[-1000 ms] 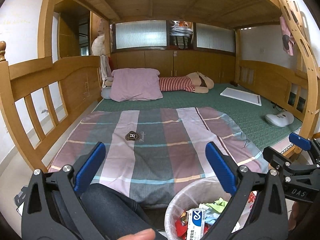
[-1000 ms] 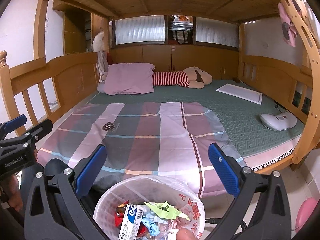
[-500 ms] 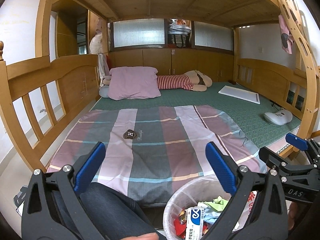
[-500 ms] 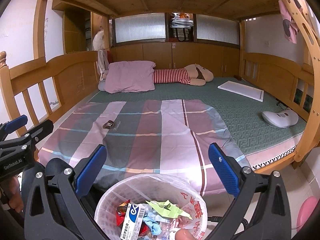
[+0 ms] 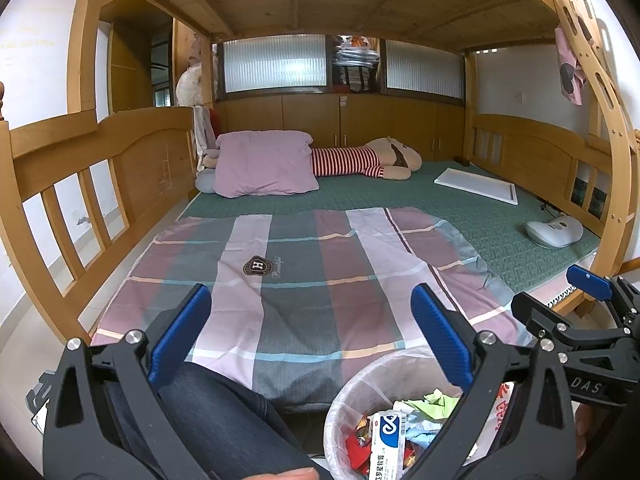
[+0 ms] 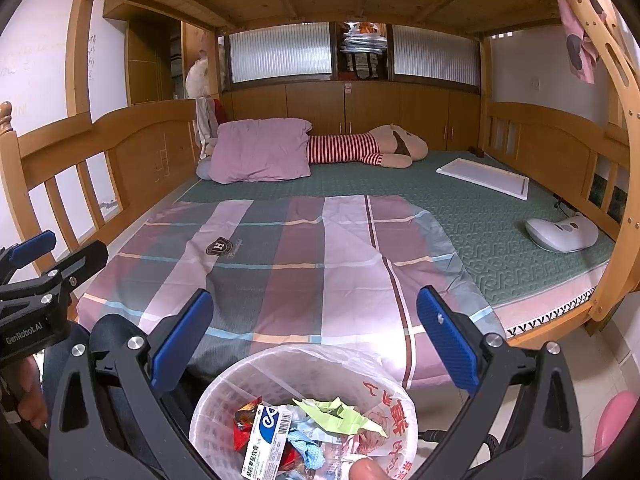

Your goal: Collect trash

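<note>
Both wrist views face the bed — sharing the bin below.

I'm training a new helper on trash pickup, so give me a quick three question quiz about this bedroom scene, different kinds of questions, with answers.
1. True or false: the left gripper and the right gripper each hold a piece of trash between their fingers.
2. Multiple choice: the white lined plastic trash basket contains A) nothing, B) a white and blue box, crumpled green paper and red wrappers, C) only clothes.
3. Fill in: the striped plush toy lies beside the ____ pillow.

Key: 1 false, both are open and empty. 2 B: the white and blue box, crumpled green paper and red wrappers show inside. 3 purple.
</note>
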Motion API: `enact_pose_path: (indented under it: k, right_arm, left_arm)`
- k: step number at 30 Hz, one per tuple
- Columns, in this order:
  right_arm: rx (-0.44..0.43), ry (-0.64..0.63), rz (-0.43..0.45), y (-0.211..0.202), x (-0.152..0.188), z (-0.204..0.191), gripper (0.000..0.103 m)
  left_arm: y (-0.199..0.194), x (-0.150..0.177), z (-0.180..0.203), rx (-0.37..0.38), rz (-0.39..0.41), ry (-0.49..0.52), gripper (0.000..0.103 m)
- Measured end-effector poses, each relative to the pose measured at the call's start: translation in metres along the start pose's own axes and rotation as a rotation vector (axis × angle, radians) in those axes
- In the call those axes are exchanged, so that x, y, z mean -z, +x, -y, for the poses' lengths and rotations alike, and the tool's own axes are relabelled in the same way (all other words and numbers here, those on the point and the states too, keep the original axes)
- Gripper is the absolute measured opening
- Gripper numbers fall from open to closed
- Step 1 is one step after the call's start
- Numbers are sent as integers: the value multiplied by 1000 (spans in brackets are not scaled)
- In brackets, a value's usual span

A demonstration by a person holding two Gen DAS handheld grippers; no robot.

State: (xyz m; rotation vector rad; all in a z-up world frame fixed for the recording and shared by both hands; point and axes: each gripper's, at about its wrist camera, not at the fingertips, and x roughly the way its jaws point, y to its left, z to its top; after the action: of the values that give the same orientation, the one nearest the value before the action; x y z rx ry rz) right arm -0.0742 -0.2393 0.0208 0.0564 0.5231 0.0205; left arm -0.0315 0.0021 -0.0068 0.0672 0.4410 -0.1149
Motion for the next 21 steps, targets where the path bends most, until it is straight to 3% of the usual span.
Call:
enact_pose_path:
  k: [21]
  right_arm:
    - [0, 6, -6, 3, 5, -1, 99]
  left_arm:
    - [1, 1, 1, 3, -7, -2, 99]
